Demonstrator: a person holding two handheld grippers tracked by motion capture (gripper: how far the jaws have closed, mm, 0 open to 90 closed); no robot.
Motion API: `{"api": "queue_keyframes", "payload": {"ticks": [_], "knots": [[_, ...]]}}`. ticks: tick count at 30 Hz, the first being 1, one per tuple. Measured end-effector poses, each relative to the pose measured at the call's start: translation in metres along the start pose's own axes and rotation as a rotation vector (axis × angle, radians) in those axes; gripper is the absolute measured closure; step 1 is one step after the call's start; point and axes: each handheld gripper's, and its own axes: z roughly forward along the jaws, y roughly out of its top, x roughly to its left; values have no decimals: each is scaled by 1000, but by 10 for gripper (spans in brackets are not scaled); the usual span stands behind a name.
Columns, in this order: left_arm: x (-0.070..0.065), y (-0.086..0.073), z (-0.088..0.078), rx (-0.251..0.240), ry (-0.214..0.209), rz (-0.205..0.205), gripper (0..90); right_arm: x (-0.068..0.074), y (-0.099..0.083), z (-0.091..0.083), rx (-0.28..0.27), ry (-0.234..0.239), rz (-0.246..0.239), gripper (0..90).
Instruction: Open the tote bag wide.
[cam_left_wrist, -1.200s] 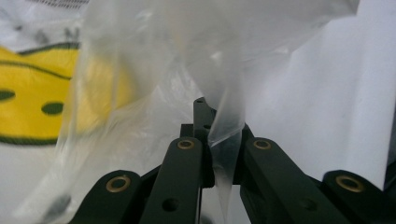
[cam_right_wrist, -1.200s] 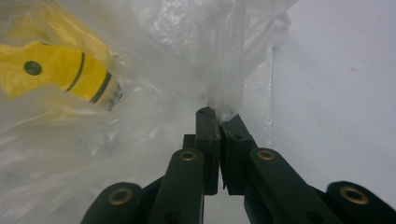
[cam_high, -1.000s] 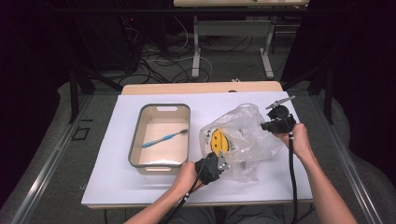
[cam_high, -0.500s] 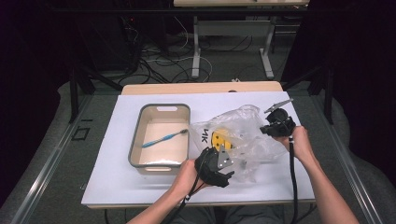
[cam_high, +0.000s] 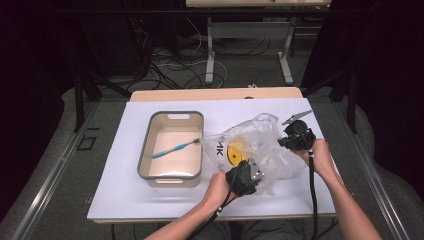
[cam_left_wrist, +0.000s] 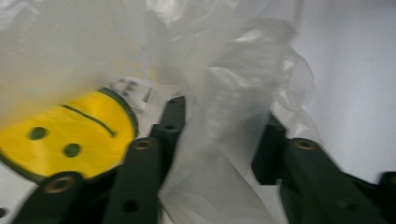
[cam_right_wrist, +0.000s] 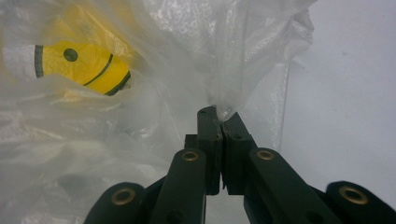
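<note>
Right gripper (cam_right_wrist: 219, 116) first: its jaws are pressed together on a fold of the clear plastic bag (cam_high: 260, 145), and in the right gripper view the film bunches up right at the tips. Left gripper (cam_left_wrist: 219, 140) has its jaws spread a bit with a thick twist of bag between them; they've just been closing in, but the view is blurry and I can't tell if the pads actually press on the plastic (looks loose to me). From above, the left hand (cam_high: 217, 187) comes in from the bottom edge with its gripper at the bag's near edge, pointing up and to the right, while the right hand (cam_high: 320, 155) sits at the bag's right side, gripper aimed left into it, cable trailing down along the forearm. The bag lies on the white table (cam_high: 125, 200) just right of the grey tub (cam_high: 145, 150), which has a blue toothbrush (cam_high: 175, 148) lying slanted in it. Inside the bag there's a yellow smiley thing (cam_left_wrist: 65, 135): the gripper views show the dots and curved line, whereas from above it's only a yellow patch behind crinkled film. What it really is stays hard to make out.
</note>
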Motion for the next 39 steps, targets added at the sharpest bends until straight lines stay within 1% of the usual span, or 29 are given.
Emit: {"api": "queue_keyframes", "payload": {"ticks": [1, 2, 5, 6, 7, 9, 10, 11, 12, 13, 14, 15, 18, 19, 21, 22, 23, 25, 26, 27, 28, 29, 30, 31, 33, 35, 36, 37, 39], "knots": [[-2, -2, 3, 8, -18, 4, 757, -1, 0, -1, -4, -3, -1, 891], [-3, -4, 4, 21, -25, 18, 806, -1, -1, -1, -3, -3, -4, 891], [-7, -8, 6, 27, -23, 48, 881, -1, -1, -2, -10, -26, 8, 894], [-6, -9, 5, 35, -23, 59, 889, -3, -1, -2, -25, -19, -3, 894], [-5, -10, 3, 38, -25, 65, 893, -2, -1, -2, -27, -28, 1, 894], [-2, -14, -2, 54, -36, 72, 896, -4, -2, -4, -34, -35, -9, 896], [0, -16, -4, 60, -36, 79, 896, -4, -2, -5, -31, -33, 11, 896], [1, -19, -7, 71, -21, 81, 896, -6, -2, -6, -33, -46, 10, 896], [3, -21, -9, 77, -20, 86, 896, -7, -3, -8, -31, -47, 21, 896], [6, -25, -13, 82, -18, 79, 896, -9, -3, -10, -31, -51, 19, 896], [8, -27, -15, 90, -16, 82, 896, -10, -4, -12, -31, -64, 33, 896], [11, -32, -20, 94, -14, 82, 896, -11, -4, -14, -34, -73, 35, 896], [19, -43, -27, 108, 0, 77, 895, -15, -6, -19, -34, -80, 50, 896], [21, -47, -27, 103, -1, 65, 895, -16, -7, -19, -29, -77, 56, 896], [25, -50, -27, 109, 1, 58, 883, -15, -8, -13, -12, -65, 53, 894], [25, -49, -27, 108, 5, 51, 857, -13, -9, -6, 2, -61, 52, 893], [25, -47, -27, 107, 5, 60, 824, -11, -10, -1, 15, -48, 53, 891], [22, -42, -29, 91, 2, 74, 770, -7, -10, 7, 37, -43, 30, 857], [21, -38, -31, 90, 0, 73, 697, -5, -10, 8, 39, -39, 22, 823], [19, -36, -34, 76, -1, 75, 660, -4, -9, 8, 33, -40, 12, 794], [18, -34, -36, 62, -6, 74, 621, -2, -8, 6, 28, -31, 9, 761], [17, -31, -39, 56, 0, 63, 555, -2, -8, 3, 16, -31, -7, 713], [15, -29, -41, 47, 13, 61, 484, 0, -7, 1, 9, -18, -5, 651], [14, -26, -44, 34, 3, 62, 441, 0, -6, -3, 4, -15, -9, 624], [11, -22, -48, 21, 8, 59, 362, 3, -5, -10, -24, -7, -23, 540], [9, -18, -50, 5, 13, 57, 321, 5, -3, -17, -47, 2, -42, 485], [7, -17, -49, 0, 25, 53, 304, 7, -1, -21, -61, 13, -52, 455], [7, -15, -49, -3, 15, 50, 286, 10, -1, -25, -58, 18, -53, 418], [6, -13, -47, -1, 25, 46, 272, 15, 2, -32, -77, 42, -64, 357]]}}
